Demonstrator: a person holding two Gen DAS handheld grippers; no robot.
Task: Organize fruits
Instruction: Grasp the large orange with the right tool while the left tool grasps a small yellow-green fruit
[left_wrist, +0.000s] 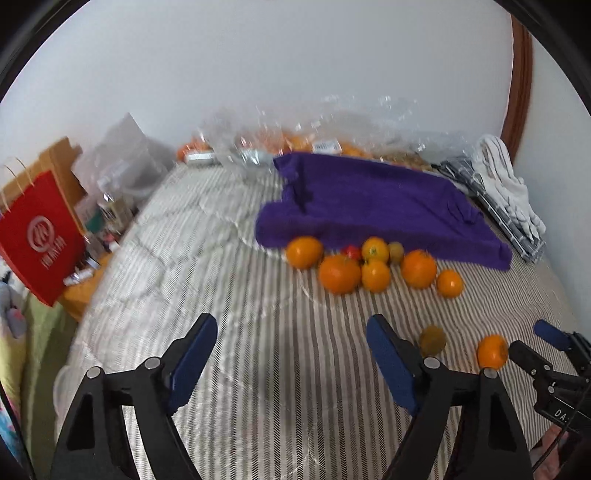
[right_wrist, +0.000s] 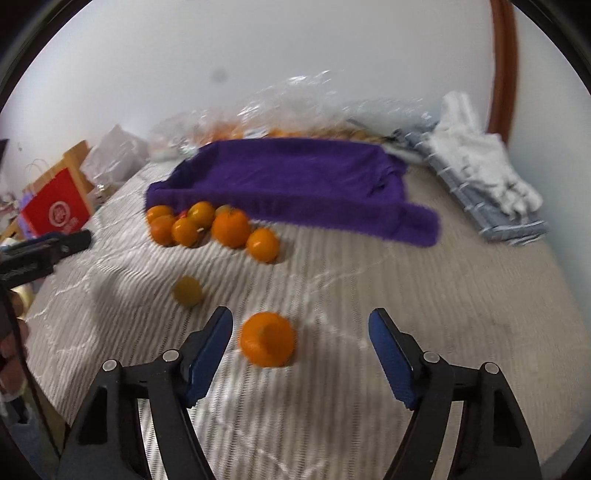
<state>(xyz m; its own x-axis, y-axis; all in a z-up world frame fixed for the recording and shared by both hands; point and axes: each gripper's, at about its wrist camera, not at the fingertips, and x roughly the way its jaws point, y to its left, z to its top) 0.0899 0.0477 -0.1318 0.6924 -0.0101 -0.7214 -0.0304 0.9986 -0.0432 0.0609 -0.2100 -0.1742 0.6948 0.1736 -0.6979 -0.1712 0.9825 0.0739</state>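
Clutter rims the striped quilted bedcover (right_wrist: 443, 295): a fuzzy purple towel (right_wrist: 295, 184) at twelve o'clock, crinkled clear plastic (right_wrist: 295, 96) behind it, a red paper bag (right_wrist: 55, 206) at nine. A round, smooth orange (right_wrist: 267, 338) lies between the spread, untouching blue pads of the right gripper (right_wrist: 301, 339). The left gripper (left_wrist: 291, 343) gapes over bare cloth; a heap of oranges (left_wrist: 369, 266) sits at its one o'clock.

The striped beige quilted bedspread (left_wrist: 229, 258) looks like matt woven cloth. The purple towel (right_wrist: 295, 177) at the far side is fuzzy terry. The round orange fruits (left_wrist: 340, 273) have smooth, faintly glossy skin. The crinkled clear bags (left_wrist: 332, 122) beyond, blurred, seem glossy plastic. The red paper bag (left_wrist: 40, 236) at left is matt.
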